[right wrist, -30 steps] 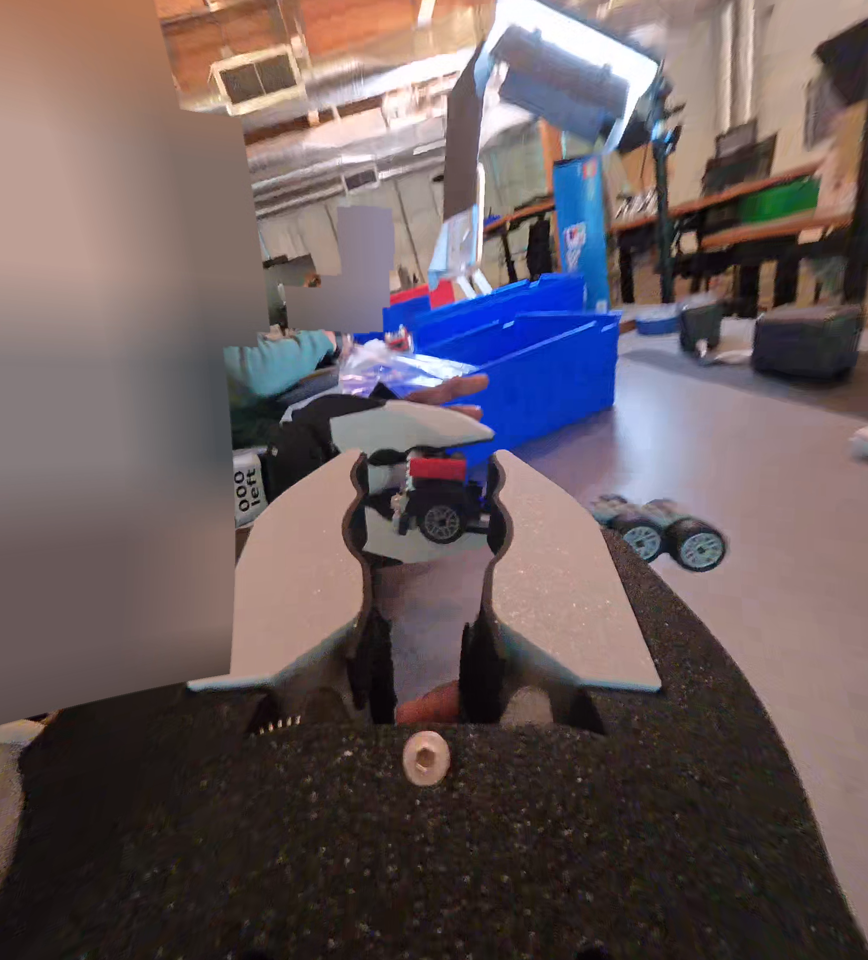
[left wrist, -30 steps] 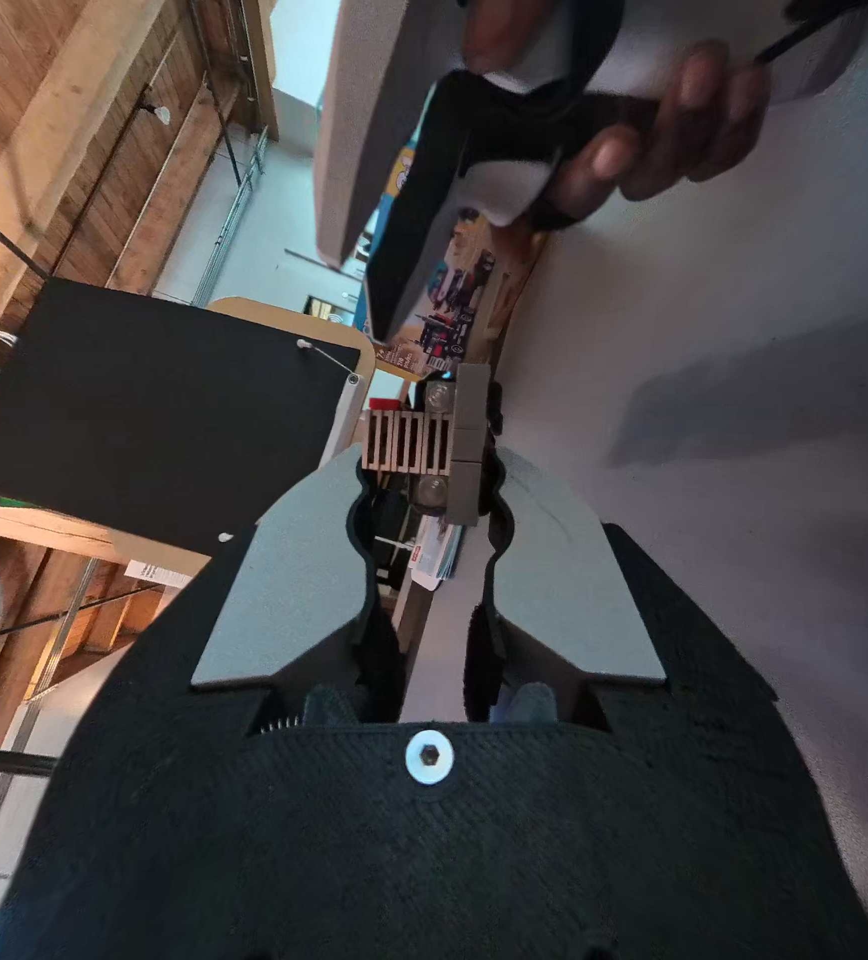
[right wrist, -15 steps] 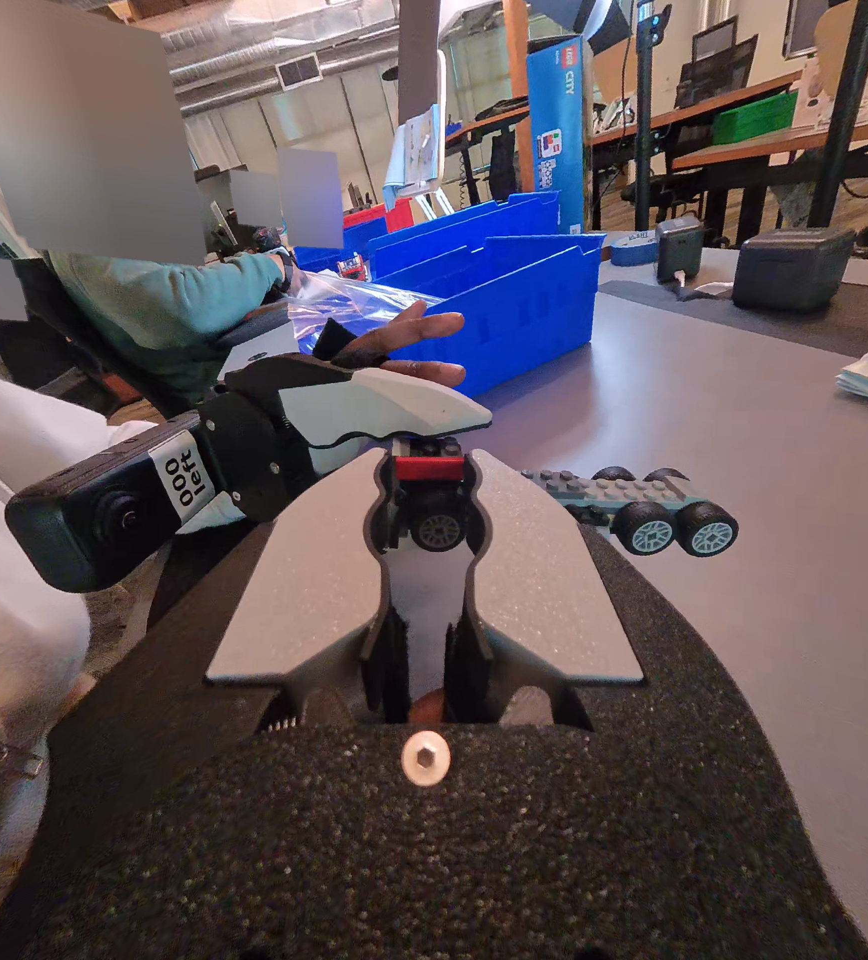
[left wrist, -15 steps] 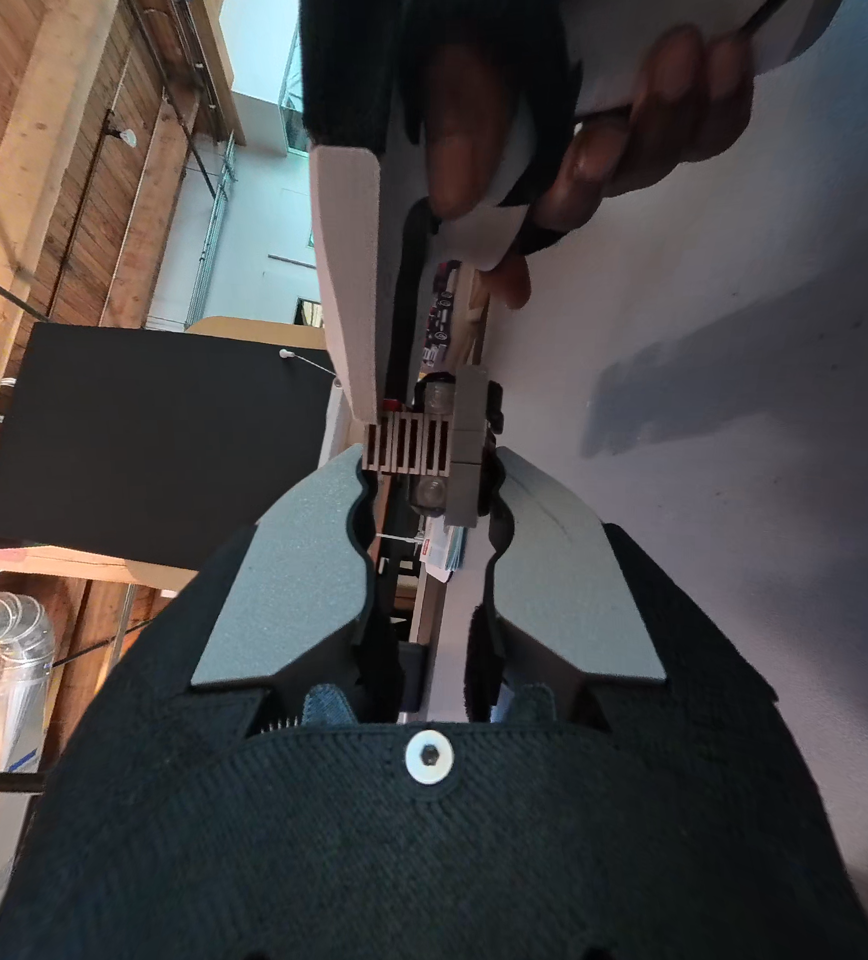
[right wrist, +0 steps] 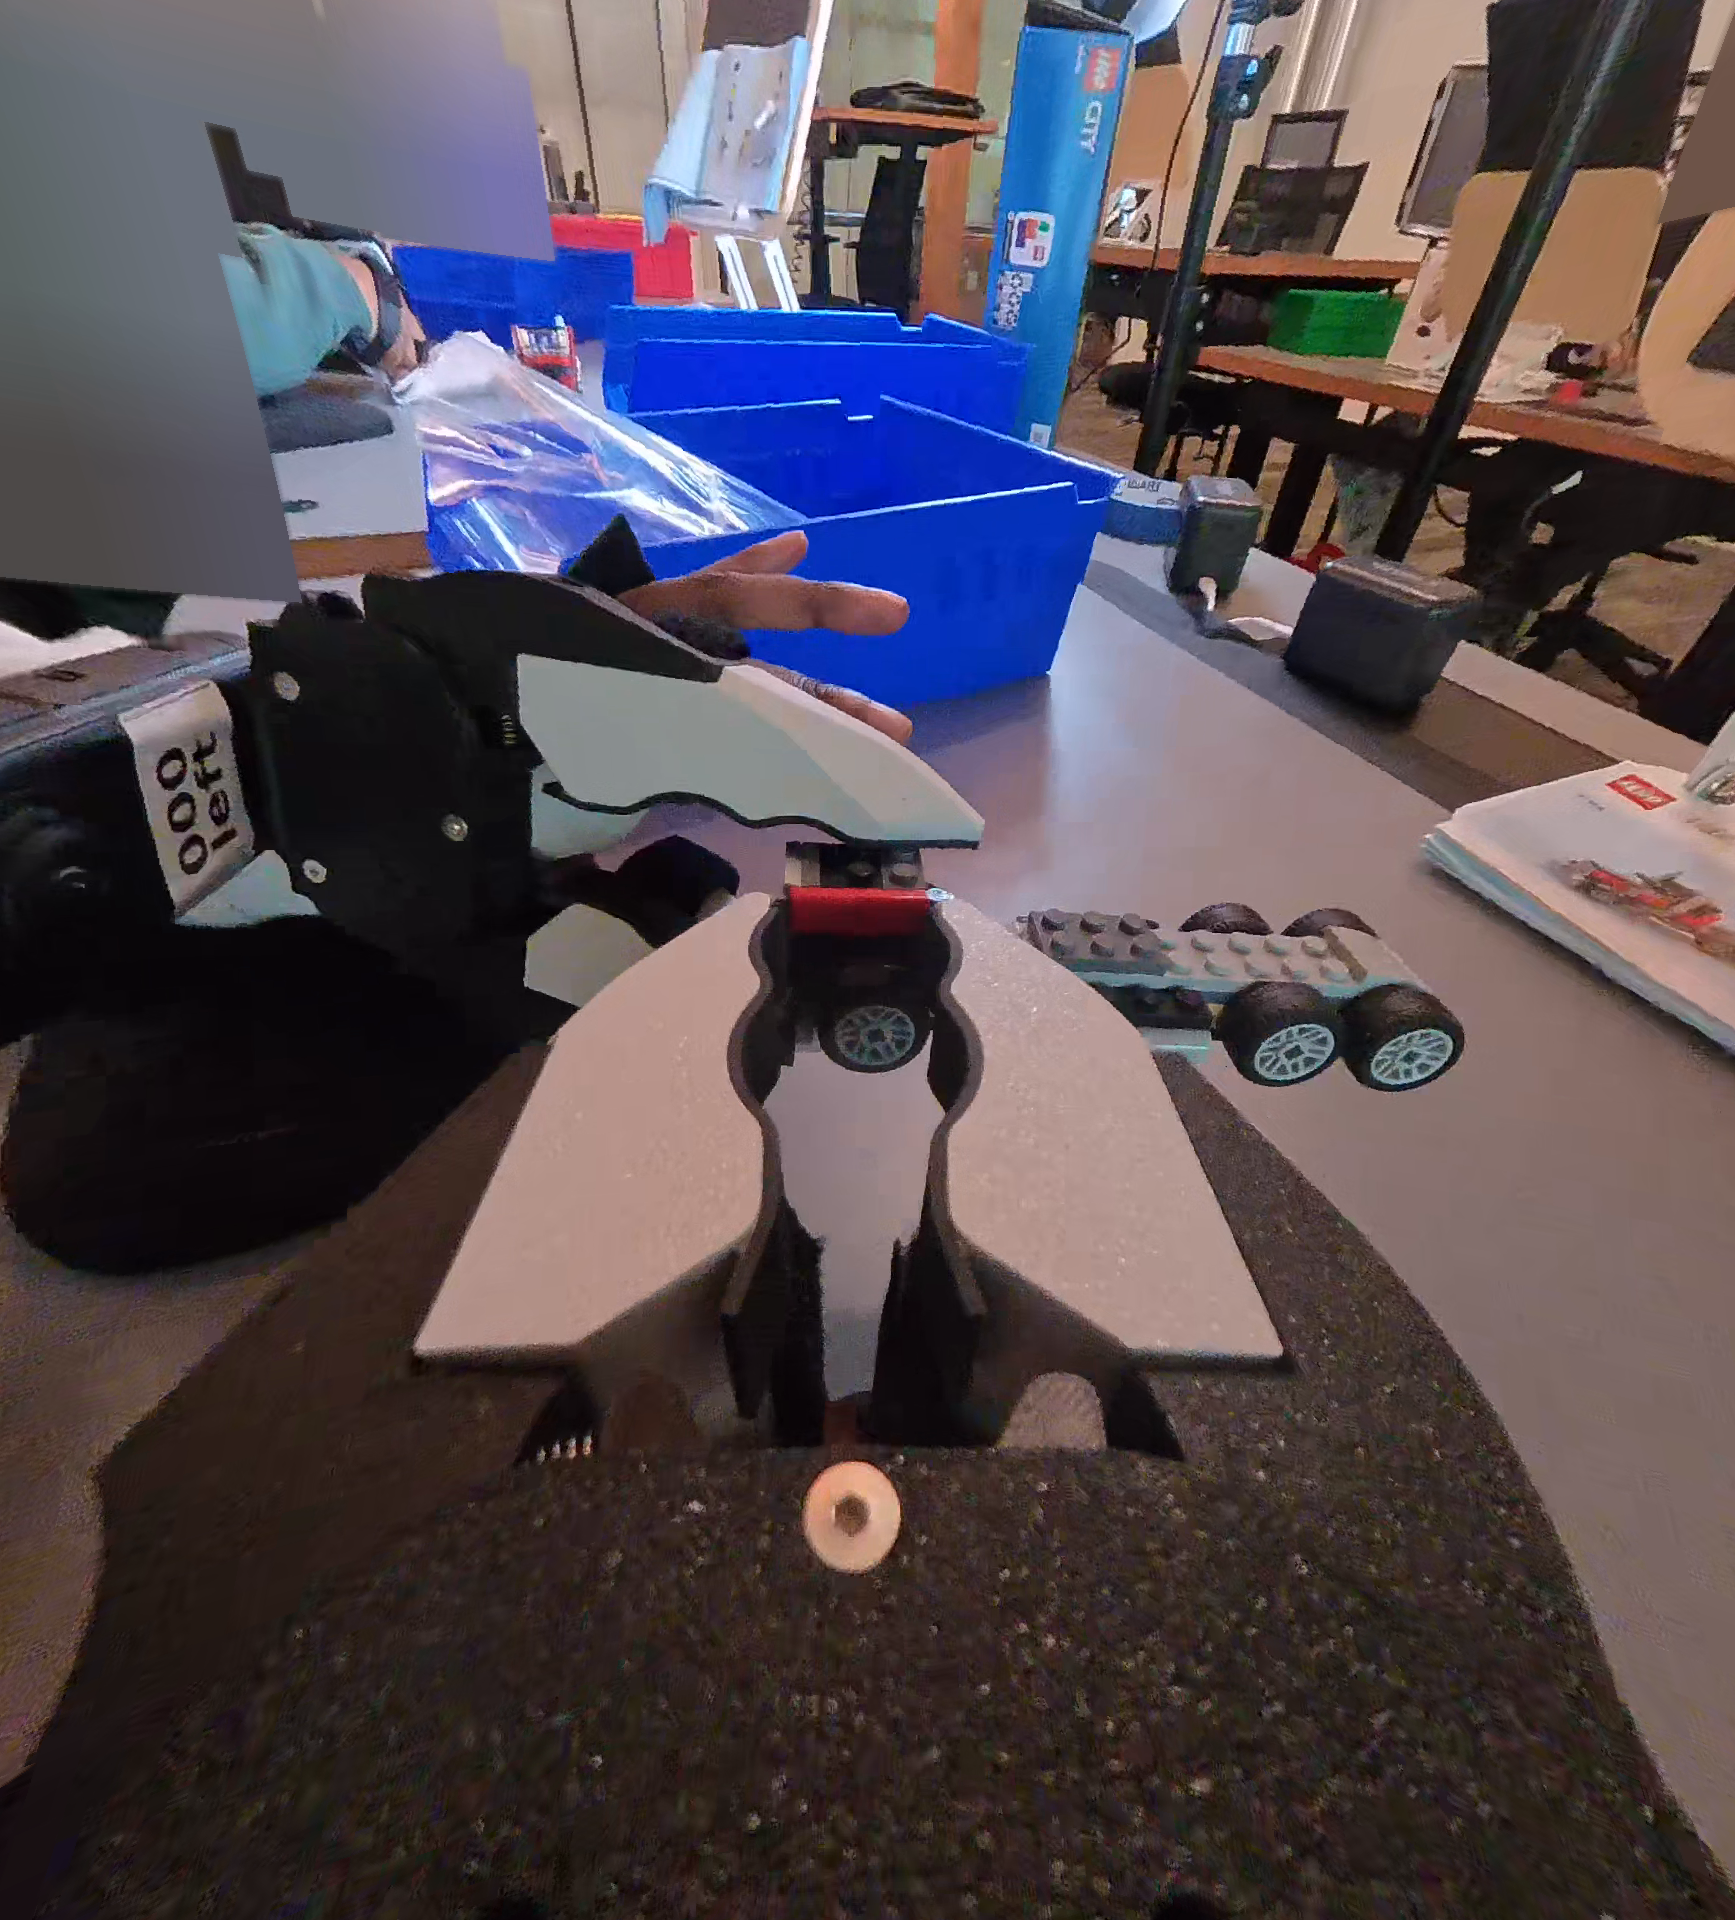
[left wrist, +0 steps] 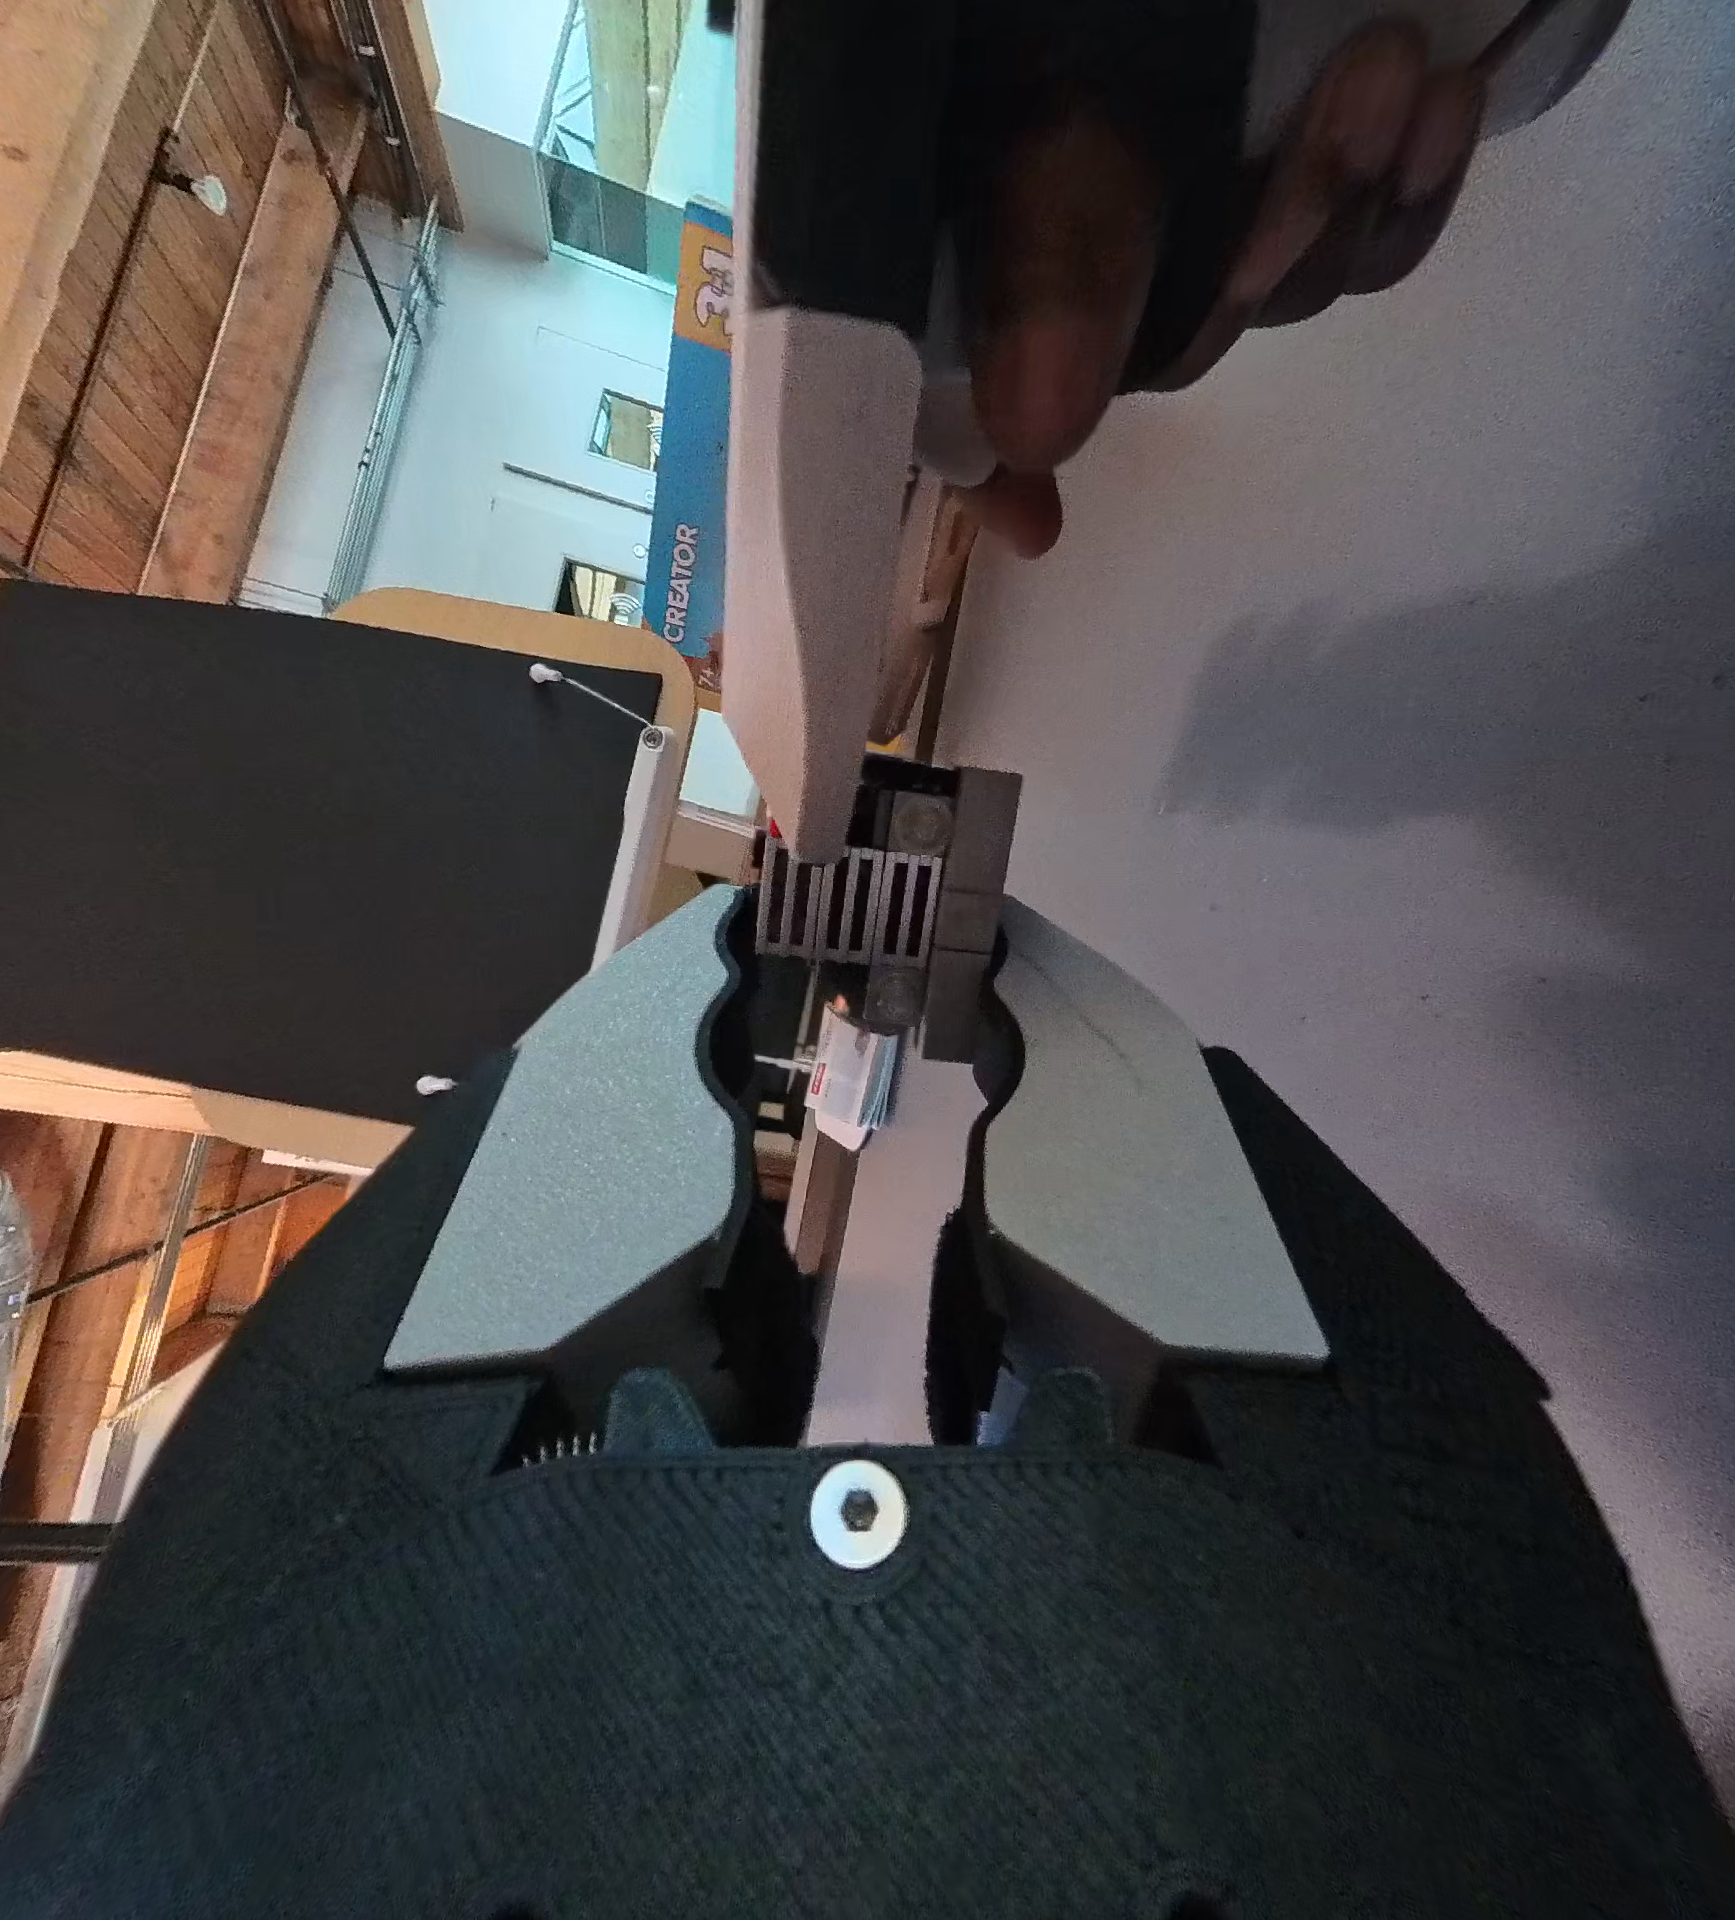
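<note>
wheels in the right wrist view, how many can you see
5. One on the small brick build between the right gripper's fingers; two grey-rimmed ones on the long chassis's near side; two tyre tops behind it. Others may be hidden.

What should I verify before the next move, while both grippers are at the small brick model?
1. Left gripper pads pressing the brick cab section: ok.
2. Right gripper pads pressing the cab's red brick: ok.
3. Cab wheel off the table: cannot tell.
4. Wheeled brick chassis apart from both grippers: ok.
5. Instruction booklet away from the grippers: ok.
</note>
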